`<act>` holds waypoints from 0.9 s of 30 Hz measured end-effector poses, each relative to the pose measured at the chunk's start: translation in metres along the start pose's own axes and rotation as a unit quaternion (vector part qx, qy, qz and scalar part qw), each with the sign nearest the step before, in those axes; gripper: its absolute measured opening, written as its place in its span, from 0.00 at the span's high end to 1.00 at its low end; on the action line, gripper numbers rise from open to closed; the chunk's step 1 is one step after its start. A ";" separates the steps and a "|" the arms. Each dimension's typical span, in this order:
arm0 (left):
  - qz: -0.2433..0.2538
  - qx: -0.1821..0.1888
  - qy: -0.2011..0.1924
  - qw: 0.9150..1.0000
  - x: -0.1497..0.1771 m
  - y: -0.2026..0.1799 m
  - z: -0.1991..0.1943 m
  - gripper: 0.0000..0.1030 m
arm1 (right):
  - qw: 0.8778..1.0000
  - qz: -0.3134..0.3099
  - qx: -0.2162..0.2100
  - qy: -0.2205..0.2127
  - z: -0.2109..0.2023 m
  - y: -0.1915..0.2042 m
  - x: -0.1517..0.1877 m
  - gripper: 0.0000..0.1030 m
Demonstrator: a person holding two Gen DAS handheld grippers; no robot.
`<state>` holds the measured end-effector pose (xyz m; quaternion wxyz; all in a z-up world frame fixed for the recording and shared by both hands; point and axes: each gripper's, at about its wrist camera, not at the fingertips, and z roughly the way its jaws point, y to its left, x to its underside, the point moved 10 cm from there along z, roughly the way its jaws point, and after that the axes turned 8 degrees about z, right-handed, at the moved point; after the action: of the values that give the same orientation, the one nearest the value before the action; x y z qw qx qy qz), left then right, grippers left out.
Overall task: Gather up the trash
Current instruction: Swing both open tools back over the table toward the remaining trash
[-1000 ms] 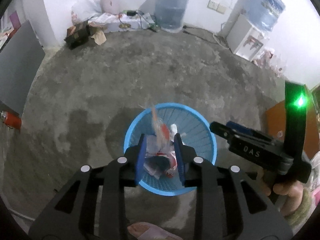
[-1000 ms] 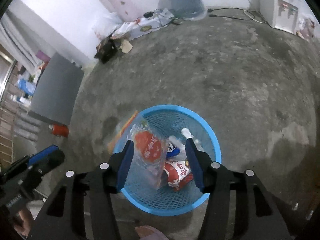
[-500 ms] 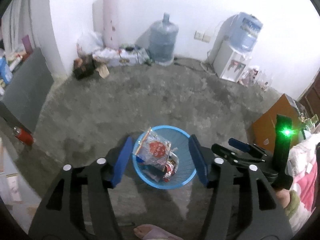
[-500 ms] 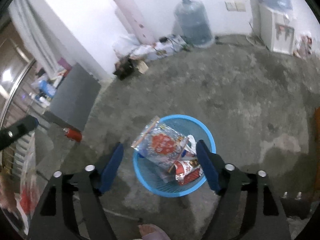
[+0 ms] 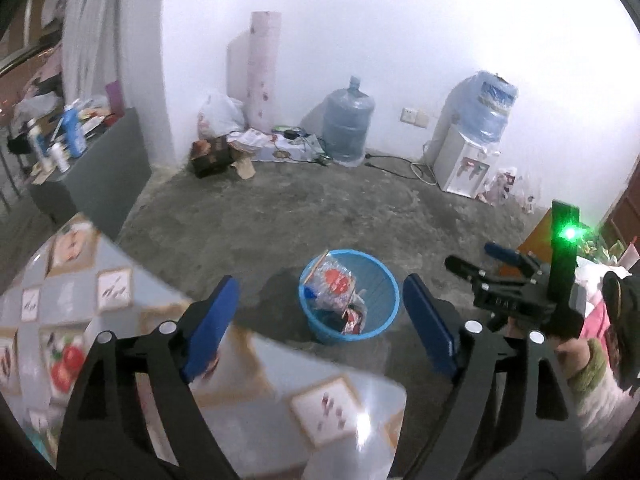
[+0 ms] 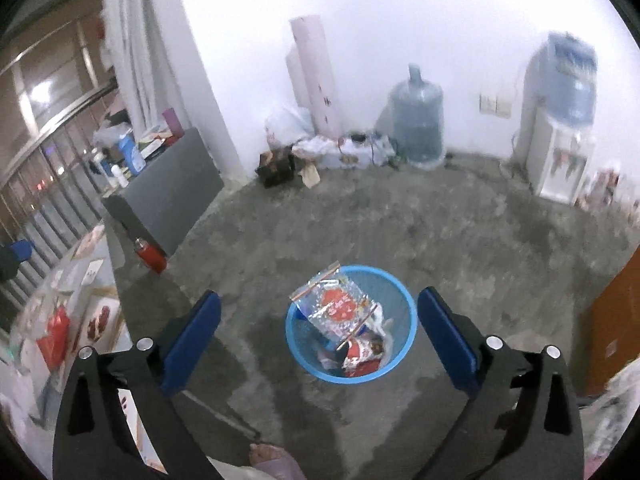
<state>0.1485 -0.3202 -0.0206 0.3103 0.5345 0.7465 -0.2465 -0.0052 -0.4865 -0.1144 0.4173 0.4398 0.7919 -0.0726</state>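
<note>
No writing reads clearly on the crinkled clear packet with a red round label (image 6: pixel 338 308) atop the round blue plastic mesh wastebasket (image 6: pixel 400 356), while the left gripper (image 5: pixel 320 320) and right gripper (image 6: pixel 320 334) are opening wide, empty.

At the bottom of the frame the left gripper (image 5: pixel 320 320) is opening, its blue jaws wide with nothing held between them. Centre frame, a blue basket (image 5: pixel 387 305) on the concrete floor holds a clear red-printed bag (image 5: pixel 333 285). The right gripper (image 5: pixel 486 266) shows at right, a patterned table (image 5: pixel 80 300) lower left.
</note>
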 end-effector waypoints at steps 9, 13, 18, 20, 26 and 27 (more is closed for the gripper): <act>-0.076 -0.081 -0.041 0.993 0.062 0.064 -0.100 0.19 | 0.999 -0.028 -0.029 -0.013 -0.013 0.015 -0.007 0.06; -0.120 -0.147 -0.058 0.980 0.093 0.107 -0.148 0.19 | 0.997 0.032 -0.057 0.047 0.021 -0.007 -0.008 0.06; -0.196 -0.215 -0.061 0.955 0.146 0.161 -0.197 0.18 | 0.978 0.110 -0.094 0.149 0.099 -0.015 -0.001 0.07; -0.224 -0.231 -0.061 0.945 0.161 0.177 -0.209 0.18 | 0.973 0.111 -0.095 0.180 0.134 -0.008 0.004 0.07; -0.279 -0.273 -0.061 0.919 0.185 0.213 -0.231 0.18 | 0.957 0.084 -0.035 0.277 0.255 0.009 0.050 0.17; -0.283 -0.280 -0.059 0.916 0.187 0.219 -0.233 0.18 | 0.954 0.089 -0.013 0.286 0.274 0.005 0.056 0.20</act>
<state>0.2659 0.0308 -0.0051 0.4078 0.1772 0.8854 -0.1357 0.1475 -0.5802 -0.3297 0.1838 0.5052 0.8368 0.1038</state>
